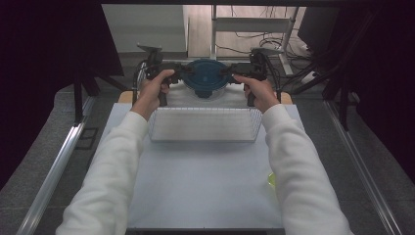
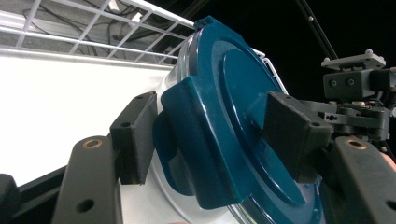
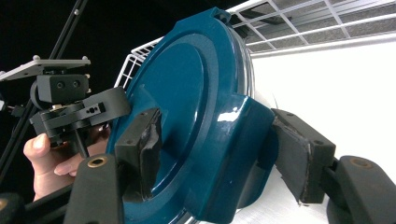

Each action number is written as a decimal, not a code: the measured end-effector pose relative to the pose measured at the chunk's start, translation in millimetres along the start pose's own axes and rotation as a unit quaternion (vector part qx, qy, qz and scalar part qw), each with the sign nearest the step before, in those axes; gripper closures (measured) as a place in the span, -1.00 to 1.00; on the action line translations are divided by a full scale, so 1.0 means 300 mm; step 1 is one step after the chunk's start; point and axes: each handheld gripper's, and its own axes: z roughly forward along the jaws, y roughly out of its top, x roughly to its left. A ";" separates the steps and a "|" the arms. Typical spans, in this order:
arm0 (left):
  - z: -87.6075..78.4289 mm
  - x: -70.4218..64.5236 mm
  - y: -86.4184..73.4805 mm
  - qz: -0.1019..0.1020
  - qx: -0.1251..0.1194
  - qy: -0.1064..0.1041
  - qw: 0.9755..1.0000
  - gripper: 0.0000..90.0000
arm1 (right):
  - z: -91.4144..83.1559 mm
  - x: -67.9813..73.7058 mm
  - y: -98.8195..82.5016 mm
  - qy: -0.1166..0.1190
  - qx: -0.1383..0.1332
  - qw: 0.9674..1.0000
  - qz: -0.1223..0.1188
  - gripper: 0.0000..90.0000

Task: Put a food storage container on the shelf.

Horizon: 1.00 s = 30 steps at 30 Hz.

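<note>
Both tools working round clear container with blue lid (image 1: 205, 76) at counter's far edge, beyond wire basket (image 1: 204, 125). Left tool (image 1: 182, 73) straddling left latch tab, right tool (image 1: 230, 73) straddling right tab; jaws half-open, loosely around tabs, firm grip unclear. Looking rigid, glossy, probably slippery; tabs being best hold.

1 lidded container (image 1: 206, 77), 1 wire basket (image 1: 204, 125)

Left arm: I have it stretched forward in a white sleeve, the hand wrapped round the left gripper (image 1: 182, 73).
Right arm: I hold it mirrored, its hand on the right gripper (image 1: 229, 72).
Jaws: both pairs point inward toward each other, part-spread.
</note>
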 end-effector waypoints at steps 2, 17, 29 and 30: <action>0.000 0.000 0.000 0.001 -0.001 0.001 1.000 -0.18 | 0.001 0.002 -0.003 -0.002 -0.003 1.000 -0.002 -0.23; -0.078 -0.084 -0.018 0.096 -0.046 0.077 0.991 -0.53 | -0.068 0.090 -0.030 -0.060 -0.075 0.989 -0.110 -0.69; -0.203 -0.204 -0.135 0.180 -0.048 0.071 0.980 -0.53 | -0.191 0.182 -0.145 -0.072 -0.080 0.974 -0.200 -0.64; -0.214 -0.212 -0.155 0.185 -0.048 0.068 0.979 -0.53 | -0.199 0.185 -0.154 -0.071 -0.081 0.973 -0.202 -0.64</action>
